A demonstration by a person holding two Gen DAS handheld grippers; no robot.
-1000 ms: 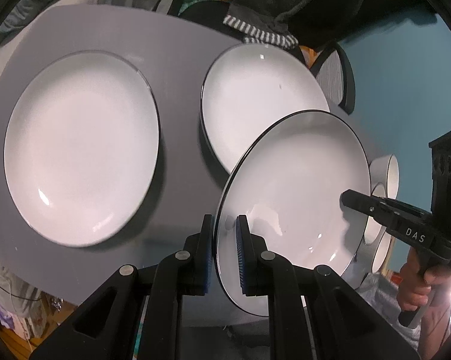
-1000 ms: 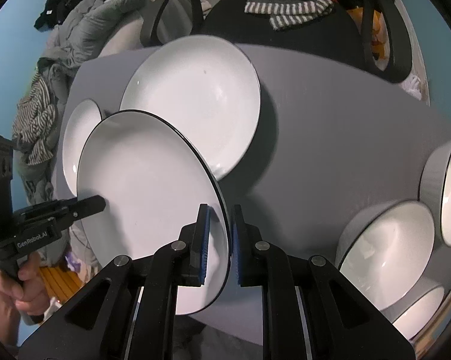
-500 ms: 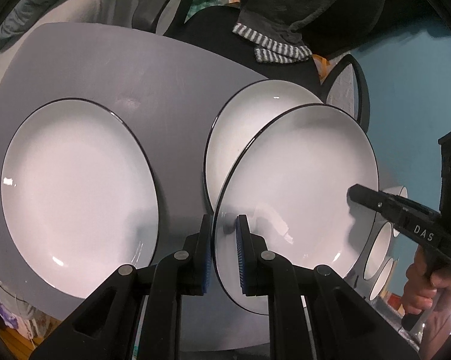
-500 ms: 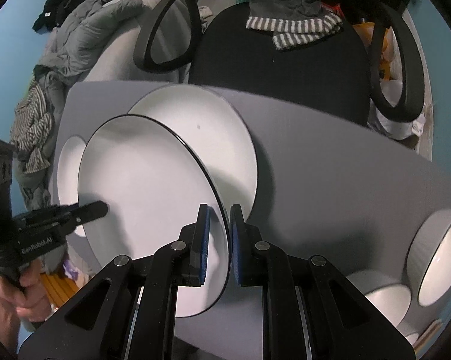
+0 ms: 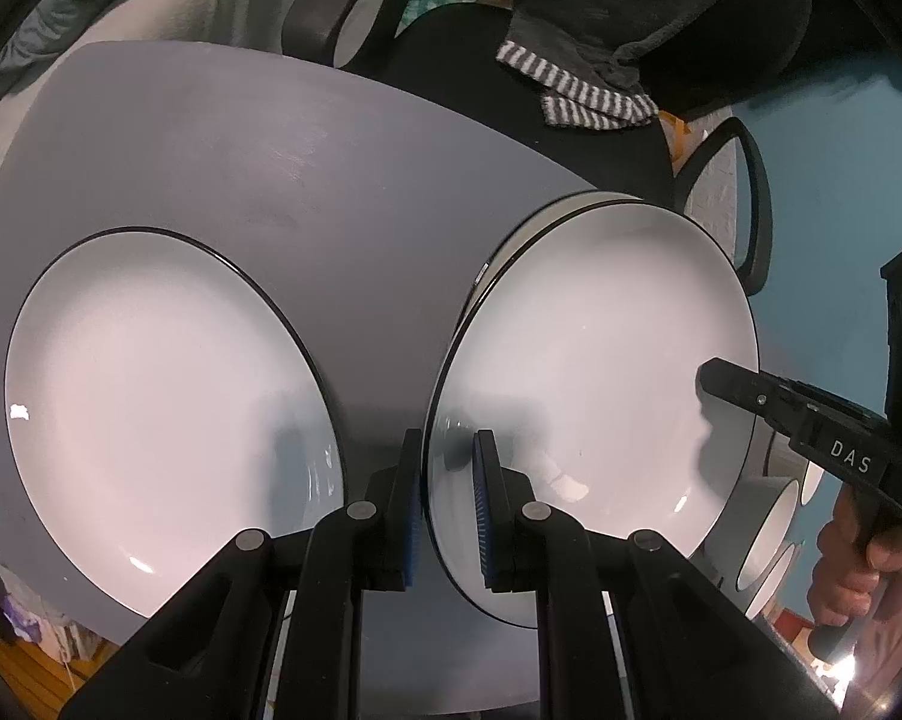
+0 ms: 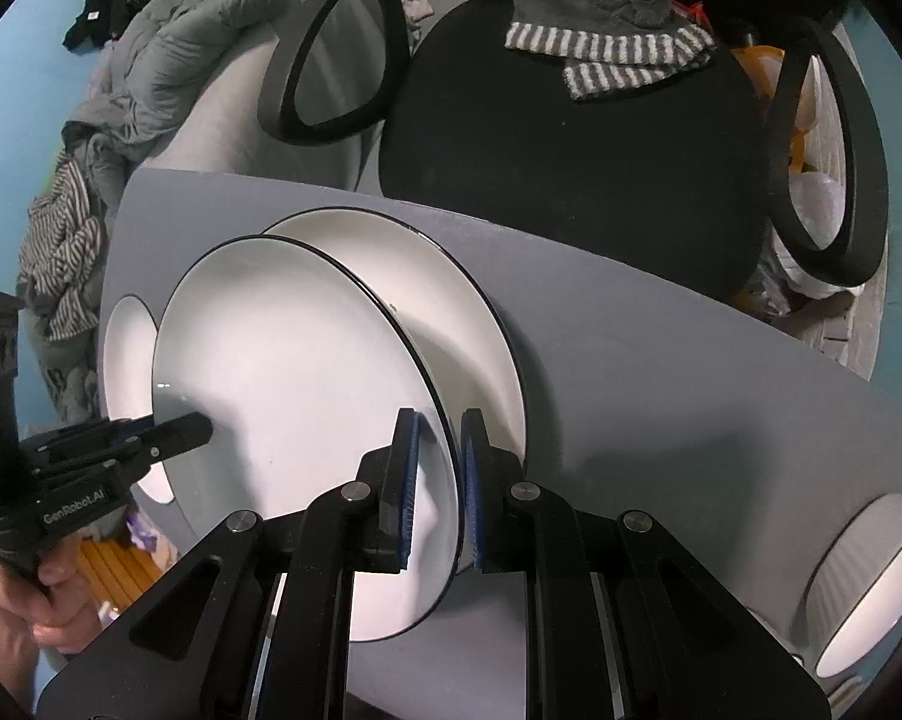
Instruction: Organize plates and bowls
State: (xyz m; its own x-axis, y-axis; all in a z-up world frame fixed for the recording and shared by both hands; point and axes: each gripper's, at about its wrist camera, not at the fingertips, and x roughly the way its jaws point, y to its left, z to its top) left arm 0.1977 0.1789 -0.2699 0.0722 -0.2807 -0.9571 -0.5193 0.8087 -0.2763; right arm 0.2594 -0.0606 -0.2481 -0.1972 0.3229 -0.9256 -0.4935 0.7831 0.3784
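The carried plate (image 5: 595, 372) hangs tilted just above the second plate (image 6: 444, 294) on the grey bench (image 5: 270, 168), overlapping most of it, its face angled up toward 12 o'clock. The left gripper (image 5: 447, 504) pinches its rim at 9 o'clock, the right gripper (image 6: 437, 492) at 3 o'clock, both jaws nearly closed on it. A third plate (image 5: 162, 408) lies beside, at 9 o'clock
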